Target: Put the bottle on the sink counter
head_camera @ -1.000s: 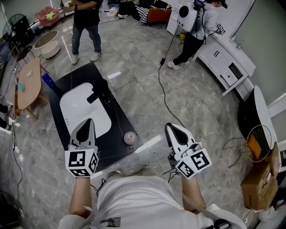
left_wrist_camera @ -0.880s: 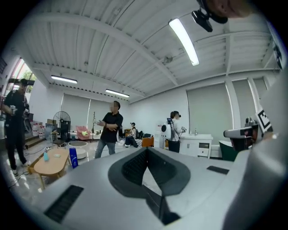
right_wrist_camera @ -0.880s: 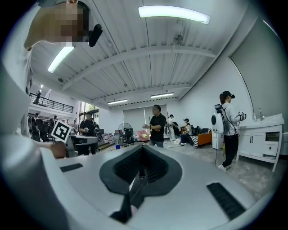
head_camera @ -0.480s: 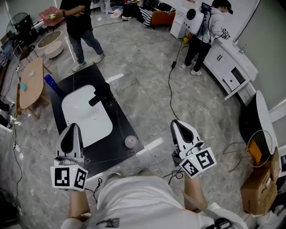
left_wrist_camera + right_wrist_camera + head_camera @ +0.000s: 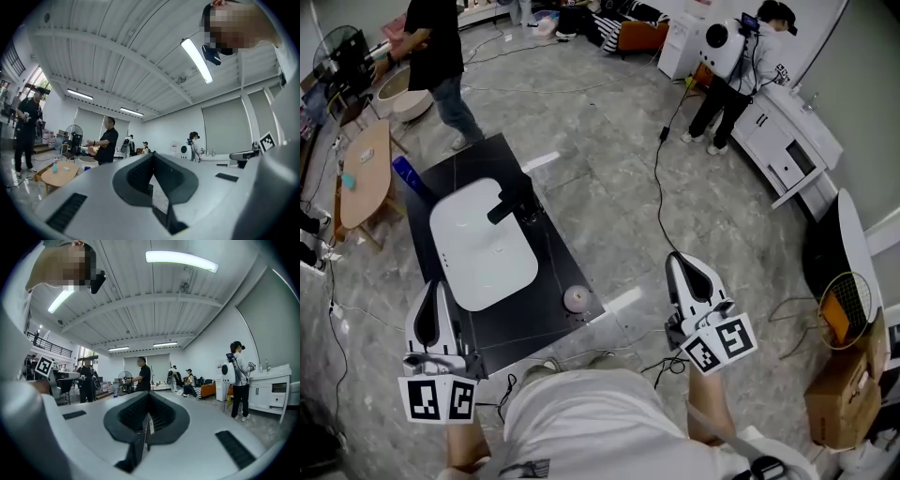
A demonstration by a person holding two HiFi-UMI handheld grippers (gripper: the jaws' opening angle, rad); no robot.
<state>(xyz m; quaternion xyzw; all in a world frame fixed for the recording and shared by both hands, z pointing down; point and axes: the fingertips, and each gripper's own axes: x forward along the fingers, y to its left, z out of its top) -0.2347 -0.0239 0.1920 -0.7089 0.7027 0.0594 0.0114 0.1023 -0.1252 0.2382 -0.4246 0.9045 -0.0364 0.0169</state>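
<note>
The blue bottle point(image 5: 405, 174) looks like a slim plastic one; light and stiff enough, I'd judge, but smooth-sided and apt to slip or tip if nipped near the cap; a hold across the middle of its body seems safest; from here it's too small to say whether it is full. It stands ahead of the left gripper point(image 5: 428, 289) and a shade to that gripper's left, well apart from it, by the far left corner of the black sink counter point(image 5: 553, 272); whether it sits on the counter's edge or just off it I can't make out.

The left gripper's jaws are pressed together with nothing between them; the white basin point(image 5: 483, 248) lies ahead and just to its right, the black faucet point(image 5: 514, 201) beyond that; a small round pinkish thing point(image 5: 574, 299) rests near the counter's near right corner, between the two grippers.

The right gripper point(image 5: 679, 261) hangs over bare floor off the counter's right side, jaws likewise closed on nothing; the bottle is far to its left and ahead, so the left gripper seems the nearer for the reach.
</note>
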